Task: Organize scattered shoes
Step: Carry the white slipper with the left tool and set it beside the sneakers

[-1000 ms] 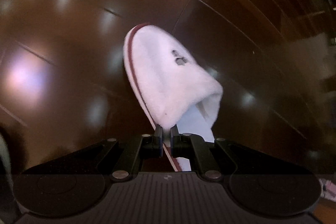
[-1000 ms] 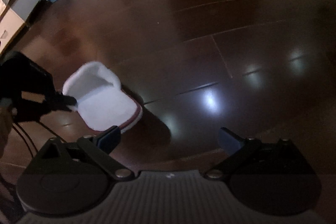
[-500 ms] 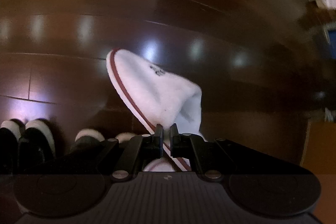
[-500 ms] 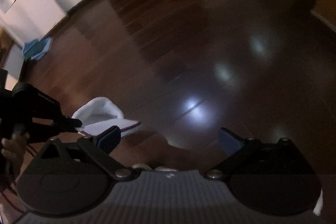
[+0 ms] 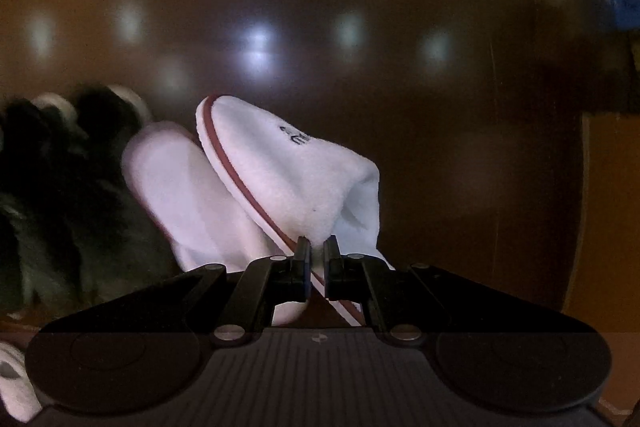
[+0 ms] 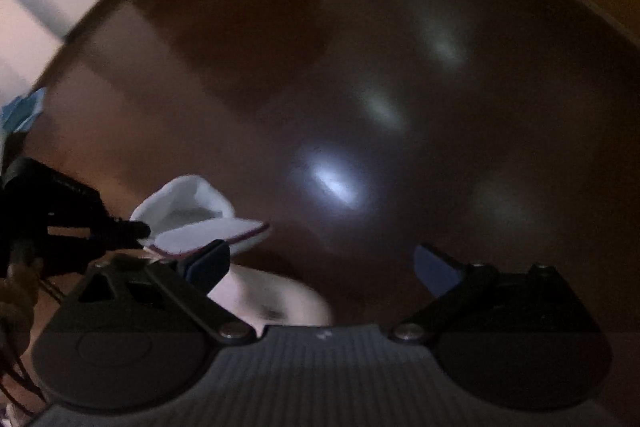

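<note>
In the left wrist view, the left tongs [image 5: 316, 255] are pinching the soft back edge of a white slipper [image 5: 288, 167] with a red stripe along its sole, and the jaws are squeezed almost together on the fluffy cloth. The slipper is hanging tilted, toe pointing away from the tongs, above the dark wooden floor [image 5: 440, 131]. Just beside this slipper, on its left, a second white slipper [image 5: 188, 191] is lying, and the two look like they are touching or nearly touching, though the blur makes it hard to tell. Further left of the held slipper, some dark fuzzy shoes [image 5: 60, 179] are sitting in a row. In the right wrist view, the right tongs [image 6: 320, 267] are spread wide and holding nothing. The held slipper [image 6: 192, 223] is showing to the left of them, with the left tongs [image 6: 140, 229] gripping its back. Another white shape [image 6: 272, 299] is lying low and just below the held slipper, too blurry to name for sure. I think the step in hand is bringing this slipper to its partner in the shoe row. The next move probably calls for lowering it flat beside the second slipper, toes lined up, and then letting go gently.
</note>
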Tool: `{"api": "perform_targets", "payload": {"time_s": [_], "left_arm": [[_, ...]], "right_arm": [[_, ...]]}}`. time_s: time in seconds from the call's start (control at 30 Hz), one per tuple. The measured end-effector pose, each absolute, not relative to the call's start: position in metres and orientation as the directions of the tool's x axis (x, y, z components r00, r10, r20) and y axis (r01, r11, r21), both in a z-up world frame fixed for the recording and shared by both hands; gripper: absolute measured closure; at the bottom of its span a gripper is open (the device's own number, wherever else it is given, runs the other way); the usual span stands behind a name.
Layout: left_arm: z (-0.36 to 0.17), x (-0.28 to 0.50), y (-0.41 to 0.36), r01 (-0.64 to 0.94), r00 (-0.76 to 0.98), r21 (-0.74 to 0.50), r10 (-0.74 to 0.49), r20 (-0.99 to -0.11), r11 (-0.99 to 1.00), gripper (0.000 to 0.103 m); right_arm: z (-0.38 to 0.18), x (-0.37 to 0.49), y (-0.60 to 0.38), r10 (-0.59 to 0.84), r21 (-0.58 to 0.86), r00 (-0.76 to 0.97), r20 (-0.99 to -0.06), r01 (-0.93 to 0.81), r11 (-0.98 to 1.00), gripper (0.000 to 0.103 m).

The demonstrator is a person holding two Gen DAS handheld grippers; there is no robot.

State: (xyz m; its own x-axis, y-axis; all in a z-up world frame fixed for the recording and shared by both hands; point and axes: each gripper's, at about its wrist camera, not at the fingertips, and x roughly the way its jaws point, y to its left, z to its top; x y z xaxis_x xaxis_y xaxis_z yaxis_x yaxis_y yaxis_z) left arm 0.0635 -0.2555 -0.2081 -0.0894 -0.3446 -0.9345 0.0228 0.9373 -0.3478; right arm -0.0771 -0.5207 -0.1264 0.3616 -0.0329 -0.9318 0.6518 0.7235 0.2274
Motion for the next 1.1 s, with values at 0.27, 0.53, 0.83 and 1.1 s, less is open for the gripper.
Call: {"api": "perform_targets", "payload": {"time_s": [0.27, 0.53, 0.83, 1.1], "left_arm": [[-0.259, -0.018, -0.373, 0.188, -0.187, -0.357, -0.323, -0.928, 0.915, 0.095], [-0.293, -0.069, -0.408, 0.241, -0.237, -0.329, -0.273, -0.932, 0.913, 0.095], [-0.328, -0.096, -0.401, 0.249, -0.272, -0.249, -0.179, -0.946, 0.936, 0.095], [-0.368, -0.098, -0.389, 0.286, -0.268, -0.17, -0.091, -0.959, 0.943, 0.095]], "right_arm": [[-0.164, -0.136, -0.592, -0.102, 0.176, 0.301, -0.948, 0.763, 0.622, 0.003], [-0.197, -0.163, -0.62, -0.11, 0.164, 0.269, -0.957, 0.811, 0.562, 0.003], [-0.229, -0.166, -0.63, -0.057, 0.18, 0.252, -0.966, 0.815, 0.551, 0.003], [-0.248, -0.145, -0.623, -0.002, 0.207, 0.248, -0.969, 0.812, 0.546, 0.003]]}}
